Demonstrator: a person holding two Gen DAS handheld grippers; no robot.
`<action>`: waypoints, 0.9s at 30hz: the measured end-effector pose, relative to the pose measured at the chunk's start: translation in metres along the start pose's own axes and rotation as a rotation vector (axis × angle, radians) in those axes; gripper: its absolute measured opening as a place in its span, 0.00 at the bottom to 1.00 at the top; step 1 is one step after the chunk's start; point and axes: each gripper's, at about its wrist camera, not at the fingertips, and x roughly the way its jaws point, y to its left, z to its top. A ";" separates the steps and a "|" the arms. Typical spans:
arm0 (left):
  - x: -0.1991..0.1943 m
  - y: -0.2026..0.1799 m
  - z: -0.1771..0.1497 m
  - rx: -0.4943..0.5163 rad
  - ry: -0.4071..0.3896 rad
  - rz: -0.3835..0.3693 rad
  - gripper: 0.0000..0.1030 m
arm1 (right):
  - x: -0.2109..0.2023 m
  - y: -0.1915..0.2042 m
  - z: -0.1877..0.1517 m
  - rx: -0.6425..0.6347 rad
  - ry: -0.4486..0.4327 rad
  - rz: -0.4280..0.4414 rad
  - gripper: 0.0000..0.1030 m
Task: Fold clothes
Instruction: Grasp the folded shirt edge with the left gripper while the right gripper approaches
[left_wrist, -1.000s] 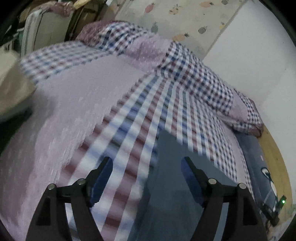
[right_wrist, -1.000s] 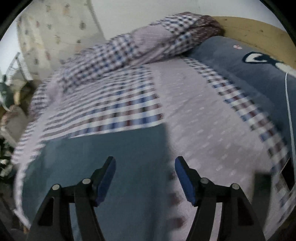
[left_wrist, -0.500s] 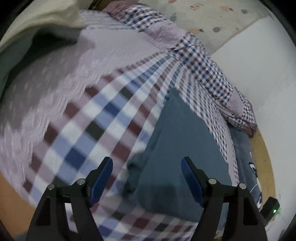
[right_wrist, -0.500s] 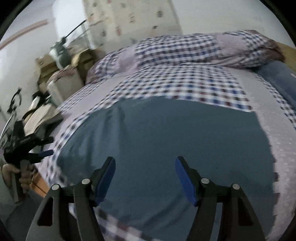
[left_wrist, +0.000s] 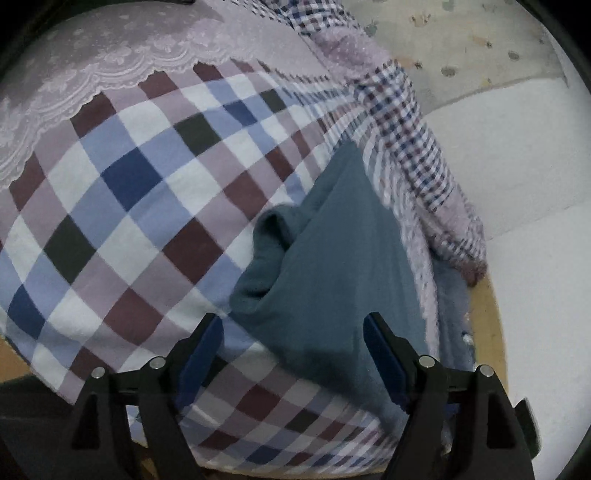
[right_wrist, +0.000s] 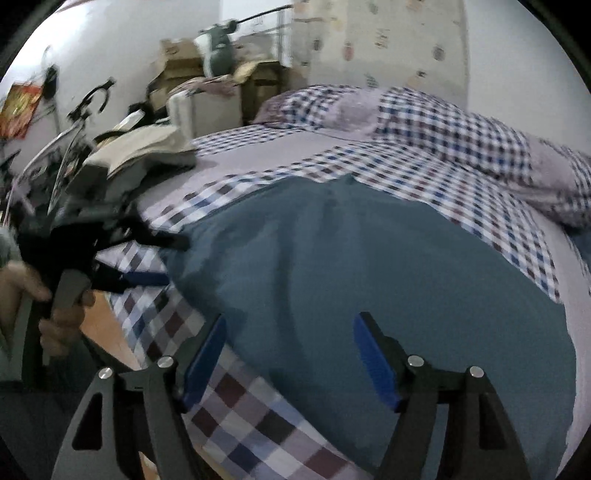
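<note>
A teal-blue garment (right_wrist: 369, 266) lies spread flat on the checked bedspread (right_wrist: 251, 417). In the left wrist view the teal-blue garment (left_wrist: 343, 266) shows a rumpled, rolled edge (left_wrist: 269, 243) on its left side. My left gripper (left_wrist: 293, 354) hovers open over the garment's near corner, nothing between its blue pads. My right gripper (right_wrist: 288, 354) is open too, just above the garment's near edge. In the right wrist view the left gripper (right_wrist: 155, 258) shows at the garment's left corner, held by a hand (right_wrist: 55, 310).
A checked duvet and pillow (right_wrist: 461, 140) are bunched along the bed's far side. A lace-edged lilac sheet (left_wrist: 110, 70) covers the bed's left part. Folded beige cloth (right_wrist: 144, 151), boxes and clutter (right_wrist: 207, 66) stand beyond the bed. A white wall (left_wrist: 517, 184) runs on the right.
Both grippers have swung down and toward the garment's near edge. The left one has come close to the garment's rumpled left corner; both stay open.
</note>
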 end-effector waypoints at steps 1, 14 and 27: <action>-0.002 -0.001 0.001 -0.009 -0.020 -0.032 0.79 | 0.002 0.008 0.000 -0.029 -0.008 0.002 0.74; -0.023 0.008 0.013 -0.116 -0.114 -0.261 0.66 | 0.054 0.112 -0.028 -0.520 -0.067 -0.091 0.75; -0.023 0.020 0.020 -0.123 -0.070 -0.284 0.65 | 0.101 0.138 -0.017 -0.596 -0.094 -0.184 0.51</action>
